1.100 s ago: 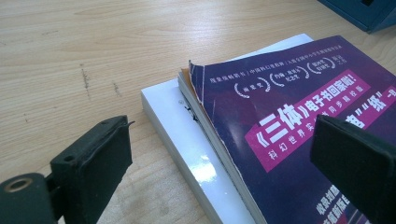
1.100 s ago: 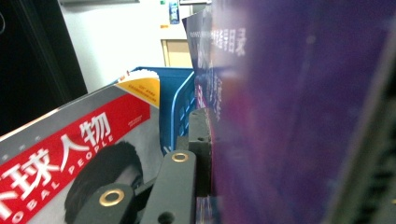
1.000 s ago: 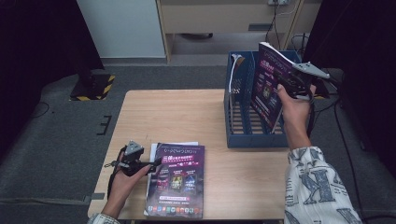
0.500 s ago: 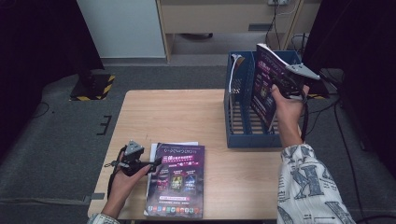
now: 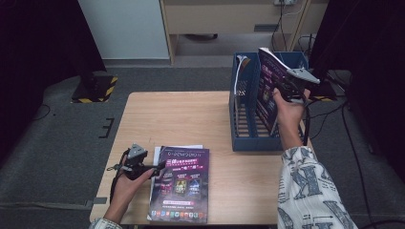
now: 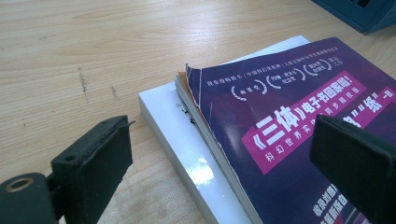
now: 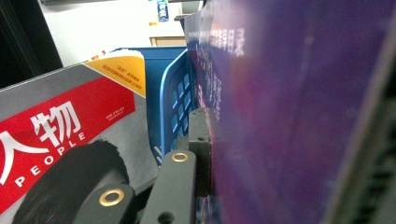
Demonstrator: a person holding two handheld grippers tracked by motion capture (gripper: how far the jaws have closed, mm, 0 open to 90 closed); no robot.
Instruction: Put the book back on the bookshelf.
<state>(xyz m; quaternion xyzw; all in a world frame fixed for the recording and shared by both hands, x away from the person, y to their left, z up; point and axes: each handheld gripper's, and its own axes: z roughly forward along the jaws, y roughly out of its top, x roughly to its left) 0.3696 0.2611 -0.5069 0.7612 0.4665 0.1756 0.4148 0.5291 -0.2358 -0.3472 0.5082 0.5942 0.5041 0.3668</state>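
- The left gripper [image 5: 160, 166] rests low on the pale wooden table [image 5: 191, 119], its jaws released and standing wide apart.
- Between and just ahead of those jaws lies the corner of a flat stack of purple-covered magazines [image 5: 181, 183]; a white booklet [image 6: 187, 149] sits underneath.
- The right gripper [image 5: 282, 90] is clenched on an upright purple glossy magazine [image 5: 270, 81], held tilted over the blue plastic slotted file rack [image 5: 248, 136].
- Beside that grip, a red-and-grey "People" magazine [image 7: 60, 130] stands in the rack's neighbouring slot.

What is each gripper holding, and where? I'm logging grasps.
The right gripper grips a purple magazine near its right edge, over the blue rack. The left gripper holds nothing, jaws open.
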